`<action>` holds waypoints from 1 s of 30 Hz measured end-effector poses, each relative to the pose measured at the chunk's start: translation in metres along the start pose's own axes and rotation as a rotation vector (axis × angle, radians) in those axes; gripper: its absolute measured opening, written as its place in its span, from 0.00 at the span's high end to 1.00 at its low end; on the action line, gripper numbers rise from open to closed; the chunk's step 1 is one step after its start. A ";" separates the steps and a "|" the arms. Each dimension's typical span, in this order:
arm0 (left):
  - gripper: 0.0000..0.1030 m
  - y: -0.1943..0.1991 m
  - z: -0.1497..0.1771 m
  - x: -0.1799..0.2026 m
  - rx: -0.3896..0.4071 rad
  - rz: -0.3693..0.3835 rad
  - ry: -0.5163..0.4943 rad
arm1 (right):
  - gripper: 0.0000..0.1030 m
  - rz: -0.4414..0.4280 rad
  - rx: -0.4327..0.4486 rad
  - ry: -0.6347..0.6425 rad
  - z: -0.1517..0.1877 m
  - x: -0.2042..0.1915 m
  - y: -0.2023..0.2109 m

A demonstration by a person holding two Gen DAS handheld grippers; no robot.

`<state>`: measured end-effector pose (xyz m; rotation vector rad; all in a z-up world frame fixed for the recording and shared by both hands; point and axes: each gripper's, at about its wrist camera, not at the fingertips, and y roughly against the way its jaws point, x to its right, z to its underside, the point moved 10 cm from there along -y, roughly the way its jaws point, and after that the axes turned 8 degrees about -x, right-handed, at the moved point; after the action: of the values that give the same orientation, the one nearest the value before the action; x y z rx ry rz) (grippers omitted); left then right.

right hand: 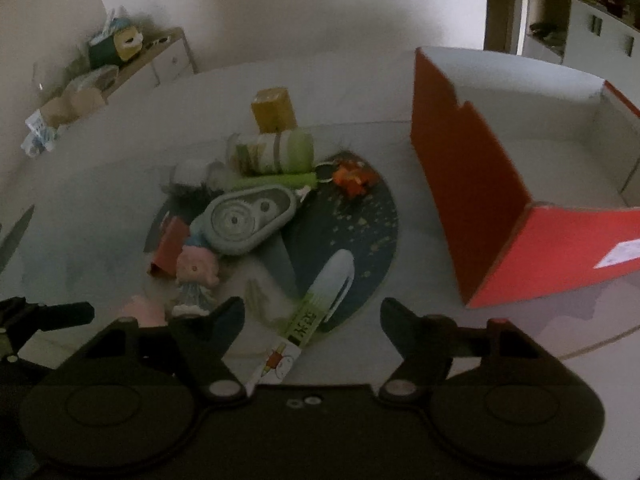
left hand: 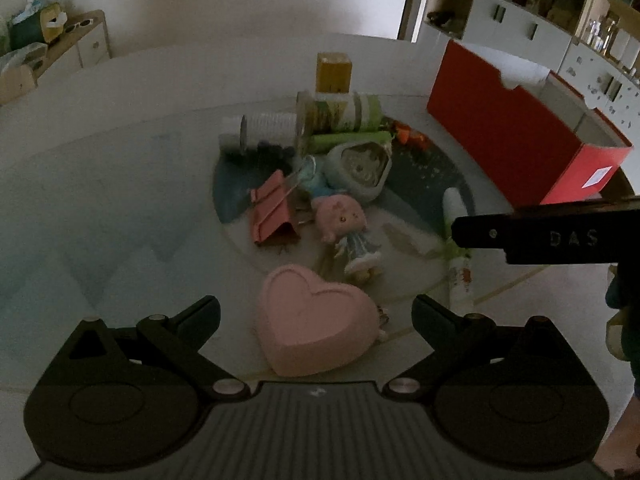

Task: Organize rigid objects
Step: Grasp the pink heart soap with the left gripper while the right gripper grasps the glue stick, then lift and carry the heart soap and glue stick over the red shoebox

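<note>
Lying between spread left gripper (left hand: pixel 316 312) jaws: pink heart box (left hand: pixel 316 320).

Legible text, both wrist views:

1. "DAS", pale capitals on a black bar (left hand: pixel 560 236) reaching in from the right edge of the left wrist view. Only clear reading in either view.

2. Marker pen (right hand: pixel 316 316), right wrist view: dark characters on the green band of the barrel; printed, not readable. Small cartoon figure on the white section below them, no words made out.

3. Red box (right hand: pixel 560 256): white sticker (right hand: pixel 622 254) on its near end face, also seen in the left wrist view; print too small to read.

4. Green-and-white canister (left hand: pixel 340 112): label artwork visible, lettering blurred.
</note>
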<state>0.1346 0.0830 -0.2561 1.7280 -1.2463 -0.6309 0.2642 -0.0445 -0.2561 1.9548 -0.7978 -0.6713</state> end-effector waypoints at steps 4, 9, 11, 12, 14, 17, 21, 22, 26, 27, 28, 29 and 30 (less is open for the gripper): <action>0.05 -0.009 0.001 0.001 -0.010 -0.012 -0.017 | 0.34 0.015 -0.025 0.007 -0.002 0.000 -0.012; 0.12 -0.017 0.002 0.000 -0.028 -0.002 -0.008 | 0.45 0.022 -0.064 -0.007 0.000 0.000 -0.025; 0.12 -0.018 0.002 -0.002 -0.027 0.003 -0.002 | 0.50 0.020 -0.078 -0.015 0.002 -0.001 -0.028; 0.13 -0.018 0.002 -0.001 -0.027 0.004 -0.004 | 0.52 0.023 -0.084 -0.016 0.002 -0.001 -0.030; 0.15 -0.018 0.001 0.000 -0.025 0.007 -0.012 | 0.53 0.033 -0.087 -0.014 0.003 -0.003 -0.032; 0.21 -0.017 0.000 0.001 -0.023 0.010 -0.018 | 0.60 0.044 -0.087 -0.017 0.002 -0.004 -0.033; 0.28 -0.016 -0.001 0.001 -0.024 0.009 -0.023 | 0.72 0.059 -0.088 -0.019 0.002 -0.004 -0.032; 0.28 -0.016 -0.001 0.001 -0.024 0.011 -0.022 | 0.73 0.058 -0.089 -0.024 0.002 -0.004 -0.032; 0.28 -0.015 0.000 -0.001 -0.031 0.017 -0.018 | 0.84 0.071 -0.083 -0.026 0.002 -0.005 -0.029; 0.28 -0.014 0.000 -0.002 -0.030 0.020 -0.016 | 0.84 0.073 -0.080 -0.026 0.002 -0.005 -0.028; 0.28 -0.013 0.000 -0.002 -0.028 0.021 -0.015 | 0.84 0.072 -0.078 -0.028 0.002 -0.005 -0.027; 0.28 -0.012 0.000 -0.003 -0.028 0.023 -0.014 | 0.84 0.073 -0.075 -0.032 0.002 -0.005 -0.025; 0.28 -0.011 0.000 -0.004 -0.026 0.023 -0.015 | 0.84 0.077 -0.069 -0.038 0.003 -0.005 -0.023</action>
<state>0.1382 0.0873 -0.2658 1.6877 -1.2617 -0.6450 0.2651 -0.0329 -0.2770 1.8446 -0.8571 -0.6830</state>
